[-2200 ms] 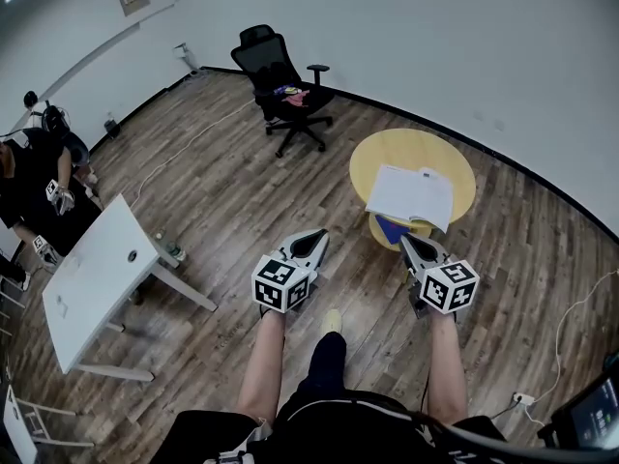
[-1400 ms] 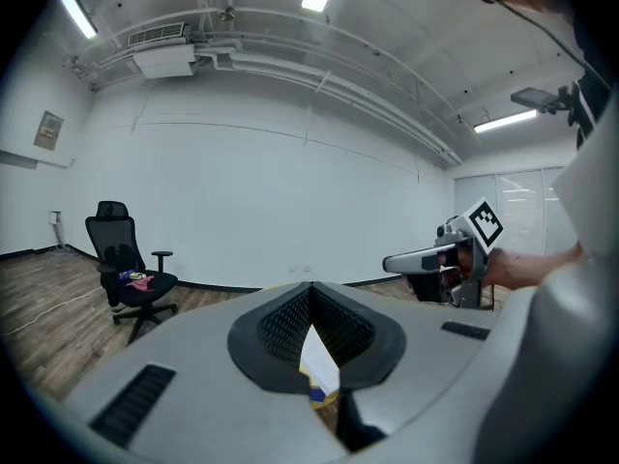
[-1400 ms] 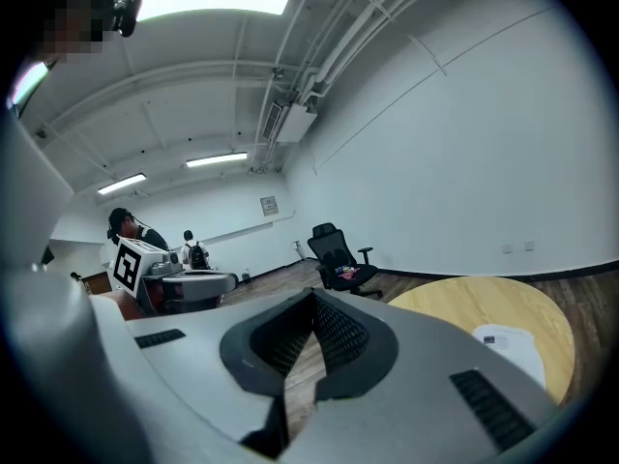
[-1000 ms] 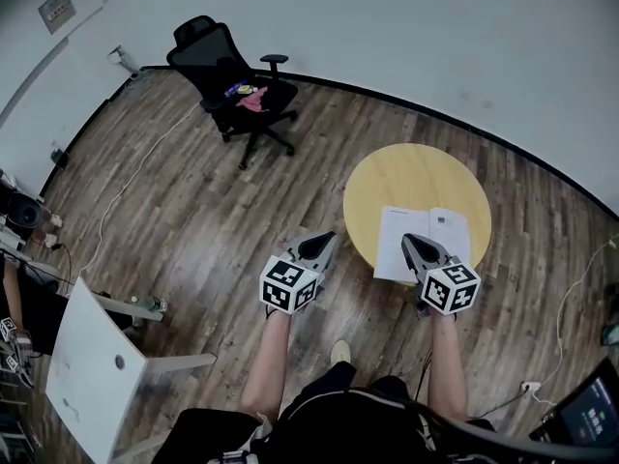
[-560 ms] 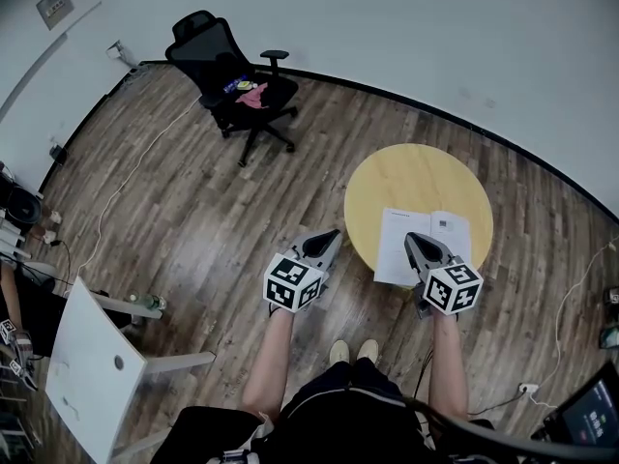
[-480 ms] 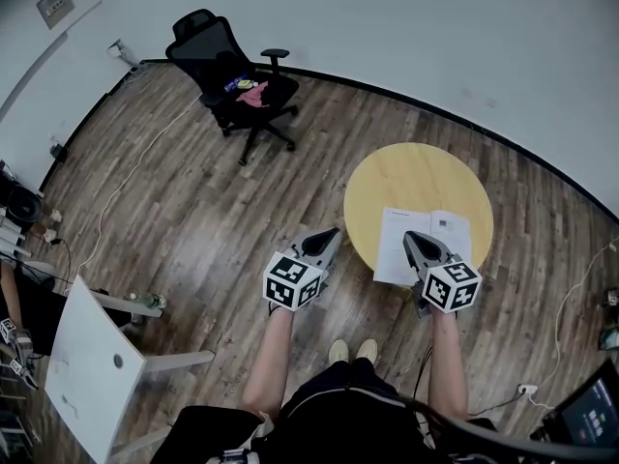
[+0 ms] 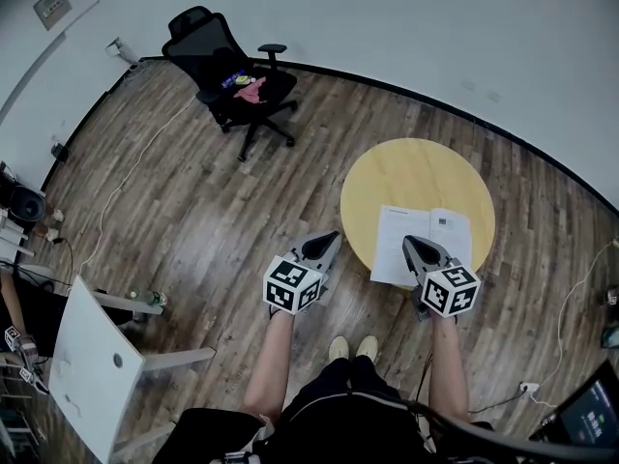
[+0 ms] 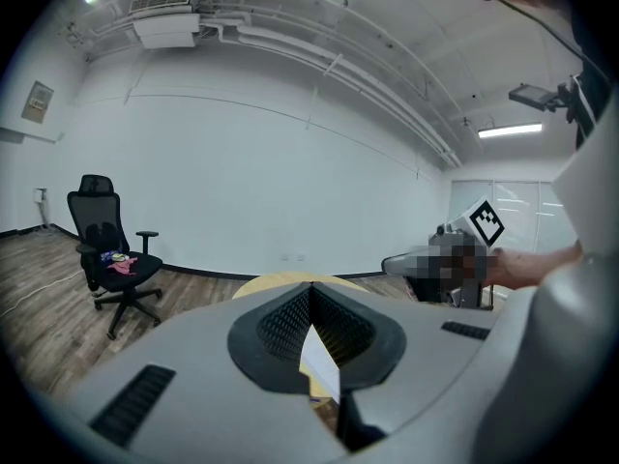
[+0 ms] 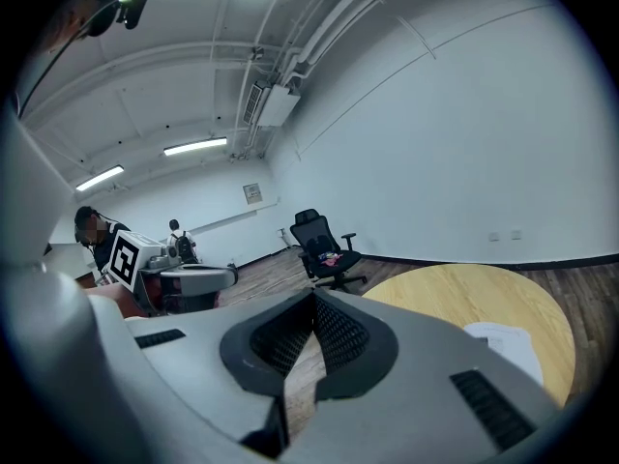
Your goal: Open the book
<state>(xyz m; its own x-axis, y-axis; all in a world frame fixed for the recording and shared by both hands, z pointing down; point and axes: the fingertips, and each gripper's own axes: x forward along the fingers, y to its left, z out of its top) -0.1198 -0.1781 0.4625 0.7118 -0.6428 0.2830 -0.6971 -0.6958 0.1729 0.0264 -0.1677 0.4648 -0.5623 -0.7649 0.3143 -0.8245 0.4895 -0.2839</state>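
A book (image 7: pixel 430 237) lies open, white pages up, at the near edge of a round yellow table (image 7: pixel 416 172). My right gripper (image 7: pixel 410 244) hangs over the book's near edge, jaws shut and empty. In the right gripper view the book (image 9: pixel 510 344) shows to the right of the shut tips (image 9: pixel 311 296). My left gripper (image 7: pixel 333 237) is shut too, over the floor just left of the table. In the left gripper view its tips (image 8: pixel 309 286) meet, and a strip of the white book (image 8: pixel 319 361) shows below them.
A black office chair (image 7: pixel 230 73) with pink cloth on its seat stands at the far left. A white desk (image 7: pixel 89 356) is at the near left, with a person (image 7: pixel 14 309) beside it. A screen (image 7: pixel 592 418) sits at the bottom right. Wood floor surrounds the table.
Since the earliest frame the table and book have come much nearer, under the right gripper. Over the last second both grippers stay shut and hardly shift; the feet have come together.
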